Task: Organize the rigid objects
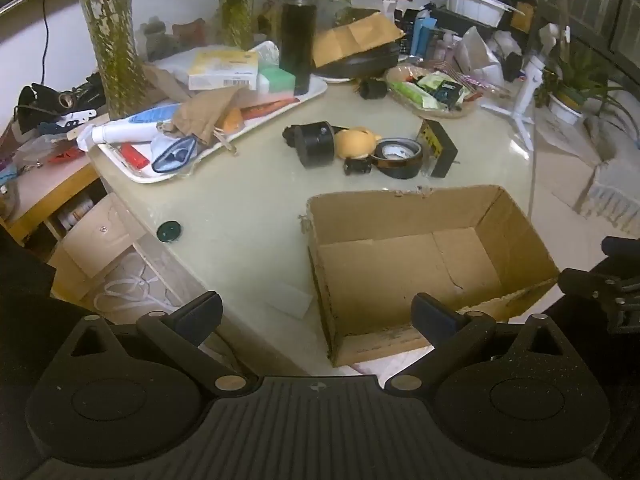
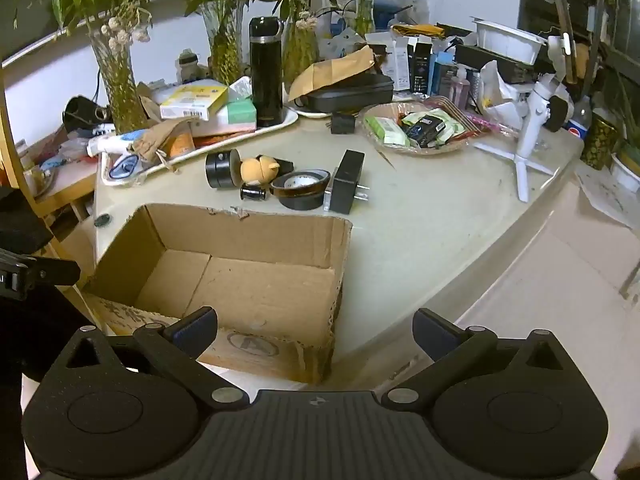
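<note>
Your left claw [image 1: 318, 316] and right claw [image 2: 316, 330] both gape fully wide, gripping nothing, above the near edge of the empty cardboard box [image 1: 404, 256] on the worktop [image 1: 248, 200]. Just beyond the box cluster a black cylinder [image 1: 316, 144], yellow toy [image 1: 356, 142], tape roll [image 1: 398, 156] and black adapter [image 1: 438, 146].

1. The tall vase [image 1: 112, 40] at upper left was cut off by the top edge.
2. Print on the yellow box [image 2: 194, 102] was too small to read.
3. The potted plant [image 1: 568, 96] at right was blurred.
</note>
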